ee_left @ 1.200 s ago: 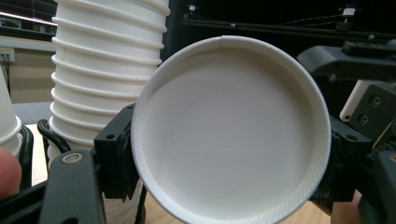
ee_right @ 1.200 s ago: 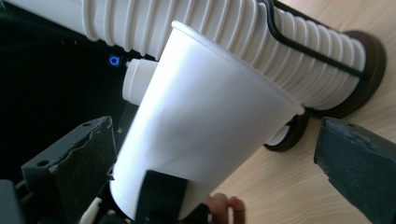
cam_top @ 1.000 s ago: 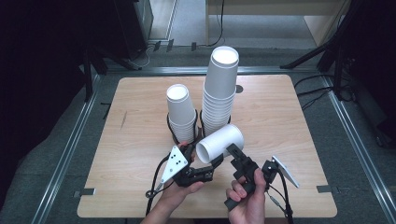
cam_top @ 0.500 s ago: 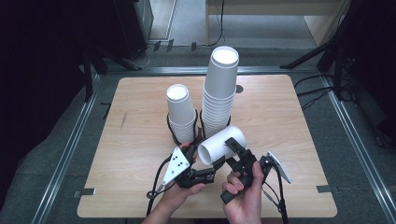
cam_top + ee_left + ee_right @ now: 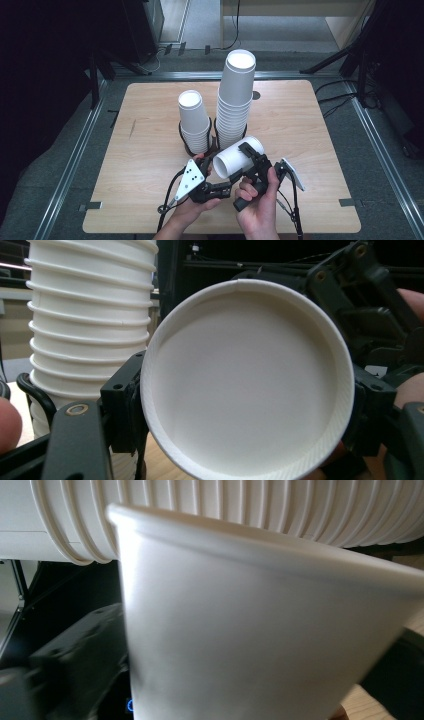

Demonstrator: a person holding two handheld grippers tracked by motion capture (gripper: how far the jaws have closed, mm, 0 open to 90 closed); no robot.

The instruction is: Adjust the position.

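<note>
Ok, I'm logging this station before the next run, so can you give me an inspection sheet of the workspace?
Surface: wooden table, bare apart from the cups.
Job's things: paper cup held sideways above the table; short stack and tall stack of upturned cups stand behind it.
Clutter: nothing seen.
Grippers: left gripper shut on the cup's base end; right gripper at the cup's side, grip unclear.
Cables: black ones trail from both grippers; black loops around the stack bases.
Surroundings: grey floor, metal rails, dark stands.
</note>
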